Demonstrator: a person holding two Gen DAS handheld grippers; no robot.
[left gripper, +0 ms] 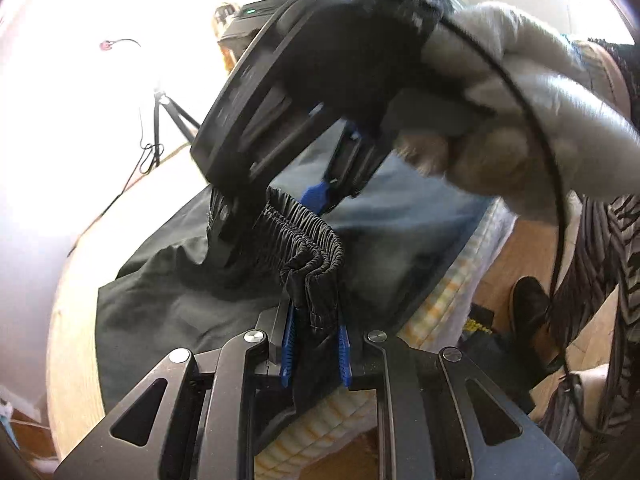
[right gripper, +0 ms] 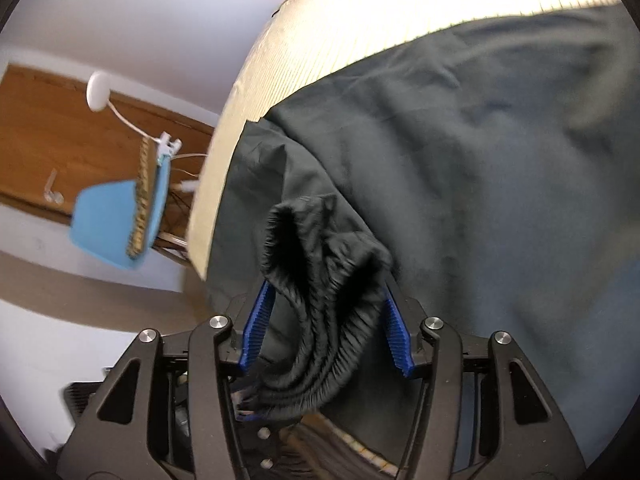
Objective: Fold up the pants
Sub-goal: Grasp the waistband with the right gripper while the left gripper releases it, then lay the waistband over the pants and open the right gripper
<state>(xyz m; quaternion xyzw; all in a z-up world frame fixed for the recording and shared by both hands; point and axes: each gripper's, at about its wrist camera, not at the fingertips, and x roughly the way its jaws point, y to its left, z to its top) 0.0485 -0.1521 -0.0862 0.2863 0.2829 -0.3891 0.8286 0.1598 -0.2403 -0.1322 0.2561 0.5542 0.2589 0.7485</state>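
Note:
Dark pants (right gripper: 460,160) lie spread on a cream bed (right gripper: 340,20). Their gathered elastic waistband (right gripper: 320,280) is bunched between the blue pads of my right gripper (right gripper: 326,312); both pads touch the cloth, so the gripper is shut on it. In the left wrist view, my left gripper (left gripper: 316,336) is shut on a fold of the same waistband (left gripper: 308,236), lifted off the bed. The right gripper (left gripper: 272,208) sits just beyond it on the band, held by a gloved hand (left gripper: 520,120). The rest of the pants (left gripper: 180,280) trails away to the left.
The bed's striped mattress edge (left gripper: 440,300) runs beside a wooden floor, where a person's dark shoe (left gripper: 528,300) stands. A tripod (left gripper: 160,120) with cables stands beyond the bed. A blue chair (right gripper: 108,220) sits off the bed's left side.

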